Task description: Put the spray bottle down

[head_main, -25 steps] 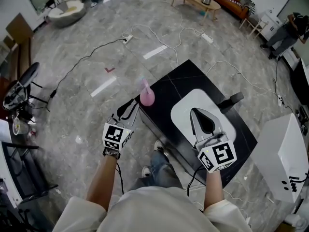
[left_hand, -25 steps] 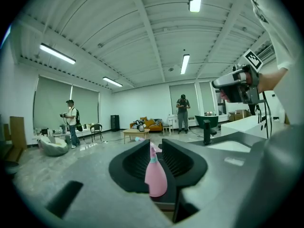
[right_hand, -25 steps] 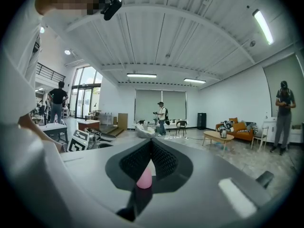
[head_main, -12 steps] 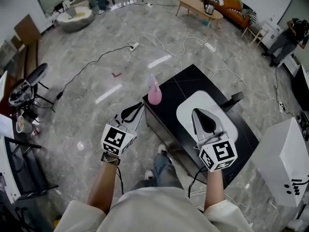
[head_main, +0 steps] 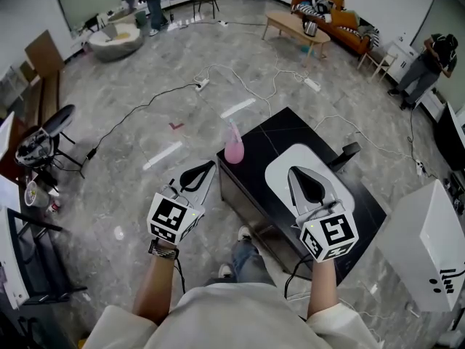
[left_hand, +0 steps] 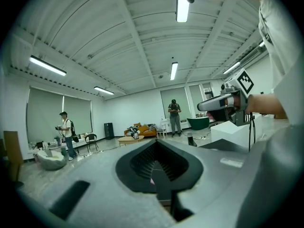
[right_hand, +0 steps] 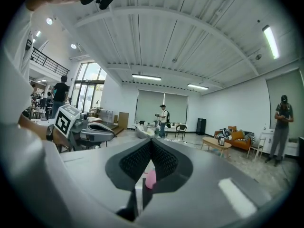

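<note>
Standing upright at the left corner of the black rectangular table (head_main: pixel 290 126), the translucent pink plastic spray bottle (head_main: pixel 234 150) sits free, close to the edge. The left gripper (head_main: pixel 208 168), nearby off the table, has just been closing its jaws on nothing and they meet; the right gripper (head_main: pixel 293 170), jaws also together and empty, hovers over the white rounded mat (head_main: pixel 278 167). A sideways sweep of the left gripper would likely topple the tall, narrow bottle over the edge.
</note>
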The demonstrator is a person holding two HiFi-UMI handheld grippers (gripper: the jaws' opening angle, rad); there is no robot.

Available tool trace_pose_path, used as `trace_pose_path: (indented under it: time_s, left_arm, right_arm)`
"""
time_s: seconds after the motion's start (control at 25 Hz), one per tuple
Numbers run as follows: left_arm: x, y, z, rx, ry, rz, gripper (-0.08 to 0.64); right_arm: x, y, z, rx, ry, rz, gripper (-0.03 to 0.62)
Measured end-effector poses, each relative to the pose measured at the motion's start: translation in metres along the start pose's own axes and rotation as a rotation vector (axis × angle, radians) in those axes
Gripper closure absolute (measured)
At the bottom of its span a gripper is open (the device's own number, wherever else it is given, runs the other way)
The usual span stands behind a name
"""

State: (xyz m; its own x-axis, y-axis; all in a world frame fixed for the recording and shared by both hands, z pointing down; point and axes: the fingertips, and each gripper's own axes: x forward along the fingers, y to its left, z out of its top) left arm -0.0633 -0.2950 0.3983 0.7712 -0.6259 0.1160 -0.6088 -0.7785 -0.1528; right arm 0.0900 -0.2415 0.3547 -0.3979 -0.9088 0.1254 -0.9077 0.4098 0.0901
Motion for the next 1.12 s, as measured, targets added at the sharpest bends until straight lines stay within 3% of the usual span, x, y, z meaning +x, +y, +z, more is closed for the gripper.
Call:
trace_pose_path:
  time_s: [0.32,0.48,1.12]
  left_arm:
    - [-0.025,0.006,0.034,0.034,-0.006,0.061,0.554]
    - [-0.024,0.002,0.040,0.069,0.006,0.059,0.554]
    - [-0.022,-0.001,0.046,0.077,-0.014,0.043,0.554]
  right_arm:
    - [-0.012,0.011,0.031,-0.029,-0.035,0.004,0.586]
    - [-0.011,0.013,0.035,-0.034,-0.030,0.007,0.586]
    - [-0.003,0.022,0.030,-0.057,-0.007,0.027,0.588]
